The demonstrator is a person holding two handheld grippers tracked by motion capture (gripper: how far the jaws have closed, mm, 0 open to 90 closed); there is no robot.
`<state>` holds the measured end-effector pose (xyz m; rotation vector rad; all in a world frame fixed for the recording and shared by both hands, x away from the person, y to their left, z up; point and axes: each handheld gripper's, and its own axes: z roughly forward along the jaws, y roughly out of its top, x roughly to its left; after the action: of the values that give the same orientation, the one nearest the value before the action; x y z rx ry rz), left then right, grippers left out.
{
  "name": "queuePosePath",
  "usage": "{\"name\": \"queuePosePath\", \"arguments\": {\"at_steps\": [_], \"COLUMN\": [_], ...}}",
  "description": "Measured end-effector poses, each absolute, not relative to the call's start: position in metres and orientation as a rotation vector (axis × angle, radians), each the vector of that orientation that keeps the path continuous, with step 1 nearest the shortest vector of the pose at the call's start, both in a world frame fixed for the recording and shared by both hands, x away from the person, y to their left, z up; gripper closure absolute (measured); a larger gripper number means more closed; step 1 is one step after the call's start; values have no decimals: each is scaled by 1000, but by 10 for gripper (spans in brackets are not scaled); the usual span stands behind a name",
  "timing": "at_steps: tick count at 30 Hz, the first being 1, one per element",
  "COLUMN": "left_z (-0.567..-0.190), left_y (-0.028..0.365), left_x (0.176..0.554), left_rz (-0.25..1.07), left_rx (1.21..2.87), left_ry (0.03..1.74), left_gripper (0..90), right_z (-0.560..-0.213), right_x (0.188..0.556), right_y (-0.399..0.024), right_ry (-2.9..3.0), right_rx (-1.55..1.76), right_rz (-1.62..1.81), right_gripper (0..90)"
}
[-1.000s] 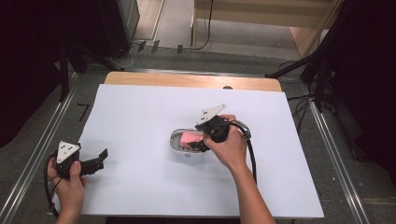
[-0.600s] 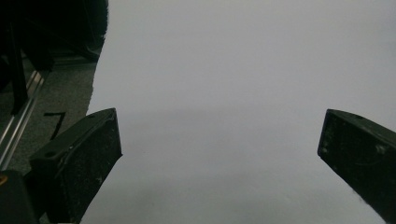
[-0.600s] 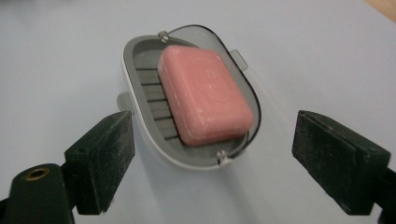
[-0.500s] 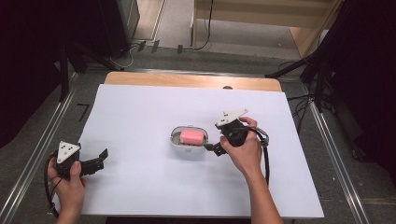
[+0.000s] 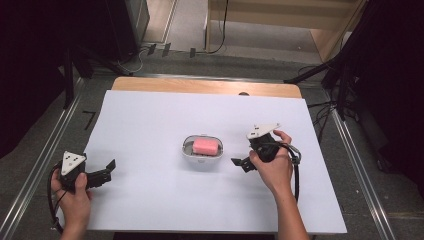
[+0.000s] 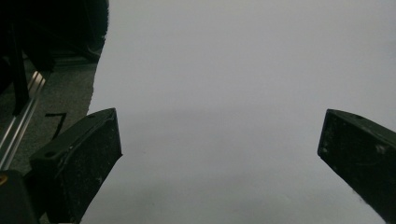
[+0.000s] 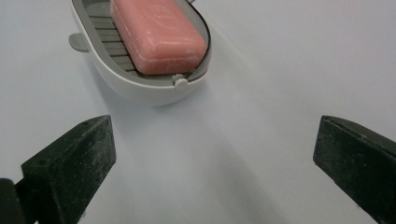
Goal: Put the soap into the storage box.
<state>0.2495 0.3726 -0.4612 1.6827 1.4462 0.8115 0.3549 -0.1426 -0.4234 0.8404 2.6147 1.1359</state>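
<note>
A pink bar of soap lies flat in a white oval soap dish with a grey ribbed insert, near the middle of the white-covered counter. In the right gripper view the soap sits inside the dish, which lies just ahead of the jaws and toward their left, apart from both.

The right tool rests just to the right of the dish, its jaws pointing toward it, spread wide and released with nothing between them. A hand grips it.

The left tool is well apart from the dish, near the counter's front left corner, held by the other hand. Its jaws are spread wide too, with bare white counter between them.
</note>
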Motion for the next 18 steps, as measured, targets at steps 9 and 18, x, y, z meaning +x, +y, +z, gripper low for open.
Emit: {"name": "queuePosePath", "arguments": {"at_steps": [9,18], "left_z": [-461,-461], "left_y": [372,372], "left_x": [249,249], "left_rz": [812,816], "left_rx": [1684,1687], "left_ry": [1447,1445], "left_gripper": [3,2], "right_z": [-432,-439], "right_x": [349,342], "right_y": [-164,-185], "right_ry": [2592,2564], "right_rx": [890,945], "right_rz": [1122,1110], "right_gripper": [0,0]}}
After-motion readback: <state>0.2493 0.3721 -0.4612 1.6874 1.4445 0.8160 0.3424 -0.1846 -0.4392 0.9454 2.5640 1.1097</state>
